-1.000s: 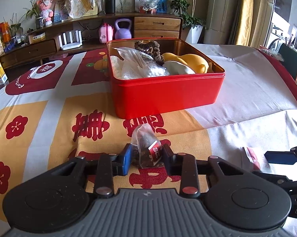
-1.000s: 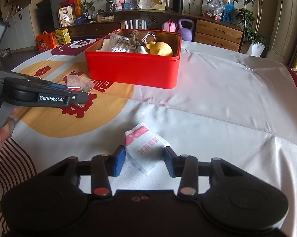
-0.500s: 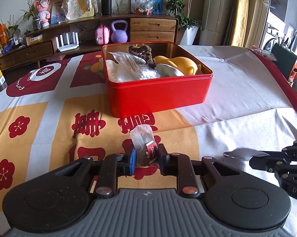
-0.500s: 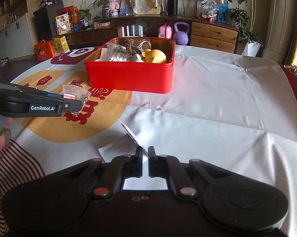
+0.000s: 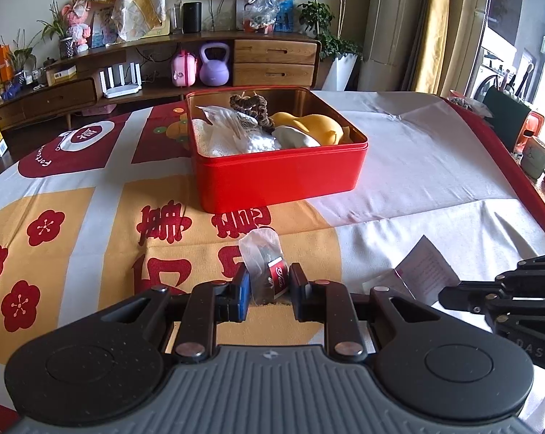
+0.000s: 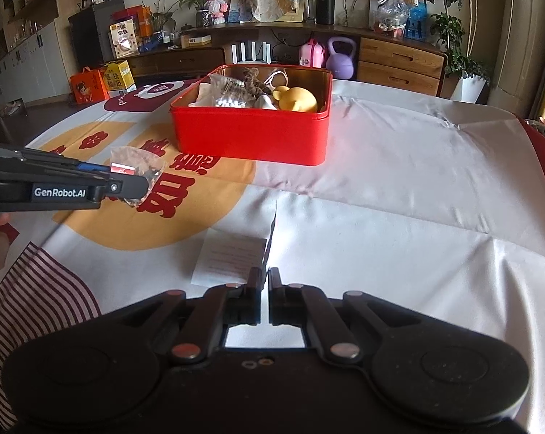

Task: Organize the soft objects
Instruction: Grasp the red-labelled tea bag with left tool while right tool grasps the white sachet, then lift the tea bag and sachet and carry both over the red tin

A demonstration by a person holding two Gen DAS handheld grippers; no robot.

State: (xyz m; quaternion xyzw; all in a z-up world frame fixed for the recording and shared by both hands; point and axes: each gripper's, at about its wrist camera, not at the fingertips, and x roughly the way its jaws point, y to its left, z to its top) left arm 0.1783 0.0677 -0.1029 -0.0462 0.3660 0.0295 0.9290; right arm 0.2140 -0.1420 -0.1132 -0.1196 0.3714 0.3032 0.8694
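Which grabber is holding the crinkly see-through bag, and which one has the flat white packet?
The left gripper pinches the clear bag with the red label. The right gripper is shut on the flat white packet, held edge-up.

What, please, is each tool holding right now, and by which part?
The left tool pinches a clear packet by its lower end; the right tool grips a white sachet by its edge.

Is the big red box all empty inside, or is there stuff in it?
It has stuff in it. The red box has no lid on, and a yellow soft toy, a white mesh bag and a brown braided thing lie inside.
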